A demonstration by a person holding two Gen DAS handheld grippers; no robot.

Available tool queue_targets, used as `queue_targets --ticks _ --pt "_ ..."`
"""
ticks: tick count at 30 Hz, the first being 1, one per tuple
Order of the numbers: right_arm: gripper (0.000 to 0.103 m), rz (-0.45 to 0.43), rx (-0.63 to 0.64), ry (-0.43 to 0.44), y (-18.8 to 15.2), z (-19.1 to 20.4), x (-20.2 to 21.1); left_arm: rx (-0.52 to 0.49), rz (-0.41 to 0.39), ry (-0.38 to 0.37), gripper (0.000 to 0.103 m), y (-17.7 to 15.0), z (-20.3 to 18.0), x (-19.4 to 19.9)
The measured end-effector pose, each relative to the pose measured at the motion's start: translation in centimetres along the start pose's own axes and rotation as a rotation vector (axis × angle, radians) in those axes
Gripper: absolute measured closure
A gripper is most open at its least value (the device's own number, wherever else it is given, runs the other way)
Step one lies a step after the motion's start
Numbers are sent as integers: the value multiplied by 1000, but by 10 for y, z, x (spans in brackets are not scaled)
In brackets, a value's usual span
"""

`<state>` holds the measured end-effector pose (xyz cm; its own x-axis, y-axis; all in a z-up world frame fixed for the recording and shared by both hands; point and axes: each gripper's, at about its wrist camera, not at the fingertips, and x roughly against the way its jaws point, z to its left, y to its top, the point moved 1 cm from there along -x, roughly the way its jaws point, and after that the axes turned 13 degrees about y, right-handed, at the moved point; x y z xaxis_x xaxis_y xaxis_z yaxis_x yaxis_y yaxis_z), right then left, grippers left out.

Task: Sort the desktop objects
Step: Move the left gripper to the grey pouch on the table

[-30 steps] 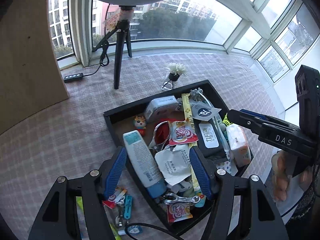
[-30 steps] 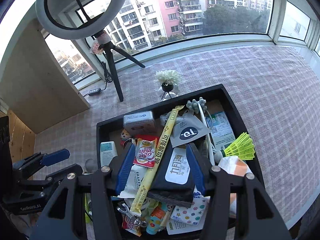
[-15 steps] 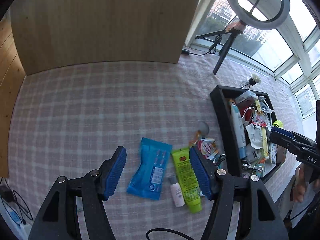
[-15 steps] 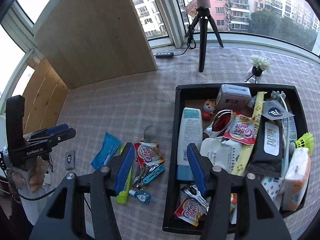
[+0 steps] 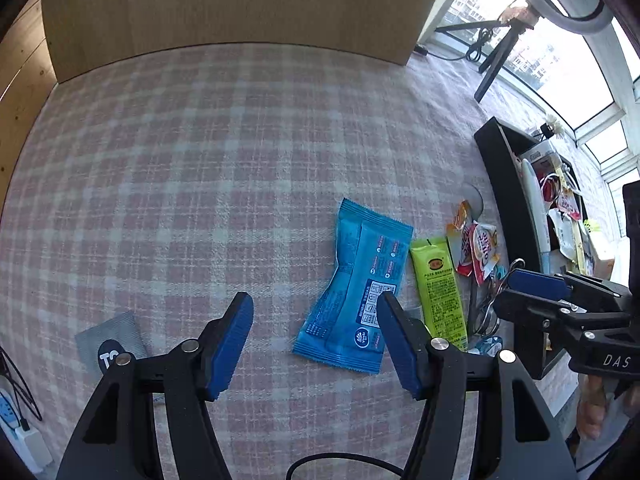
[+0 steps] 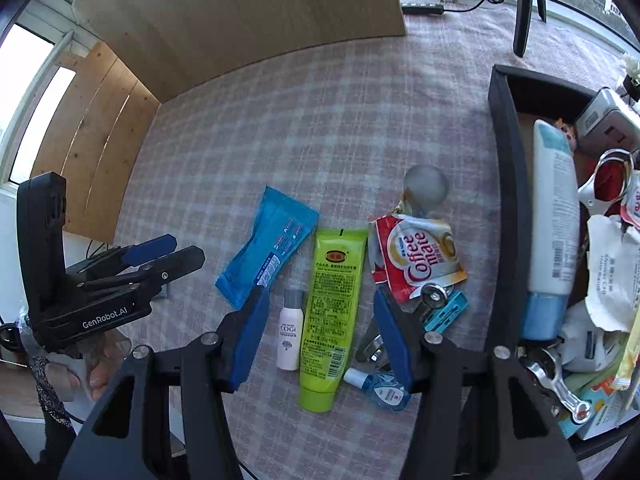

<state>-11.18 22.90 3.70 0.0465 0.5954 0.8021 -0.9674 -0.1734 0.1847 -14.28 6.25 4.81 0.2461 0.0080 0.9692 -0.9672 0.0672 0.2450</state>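
A blue wipes packet (image 5: 356,292) (image 6: 266,250), a lime-green tube (image 5: 442,292) (image 6: 332,308), a small white bottle (image 6: 290,328), a Coffee-mate sachet (image 6: 416,254), a small blue dropper bottle (image 6: 380,388) and a teal nail clipper (image 6: 446,312) lie on the checked cloth. A black tray (image 6: 506,200) (image 5: 506,184) at the right holds several items, among them a white-and-blue tube (image 6: 554,216). My left gripper (image 5: 314,306) is open and empty, just left of the blue packet. My right gripper (image 6: 320,304) is open and empty above the green tube.
A wooden board (image 5: 224,8) stands at the back. A grey card (image 5: 112,344) lies at the left near a power strip (image 5: 20,432). A ring-light tripod (image 5: 496,60) stands at the back right. A clear round disc (image 6: 426,186) lies by the tray.
Both grippers have swung left from above the tray and dropped closer to the loose items on the cloth. Both stay open and empty.
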Motion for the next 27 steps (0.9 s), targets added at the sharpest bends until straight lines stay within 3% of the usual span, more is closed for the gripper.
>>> queue_targets --ticks 2,8,10,13,19,22,25,27 --pt "49 21 -20 -10 -4 -3 -12 -33 5 24 41 1 -10 -7" --pt "54 29 -55 48 -19 -2 -18 -59 43 -26 44 -6 -25 -19" --pt "66 30 -63 61 -22 -1 -19 -74 42 -37 52 -11 -28 -18" --pt "73 35 -72 64 -23 -2 -24 -70 32 -7 57 -21 -23 -19" --pt "77 88 -27 32 -28 11 -44 -17 19 53 60 -33 20 -14" --pt "77 104 -11 14 -30 14 -51 0 -4 106 46 -36 53 -6" --pt "77 115 2 4 -30 18 -56 -3 -30 167 43 -38 87 -1" --pt "77 128 15 -12 -31 22 -59 -58 -31 169 42 -43 101 0"
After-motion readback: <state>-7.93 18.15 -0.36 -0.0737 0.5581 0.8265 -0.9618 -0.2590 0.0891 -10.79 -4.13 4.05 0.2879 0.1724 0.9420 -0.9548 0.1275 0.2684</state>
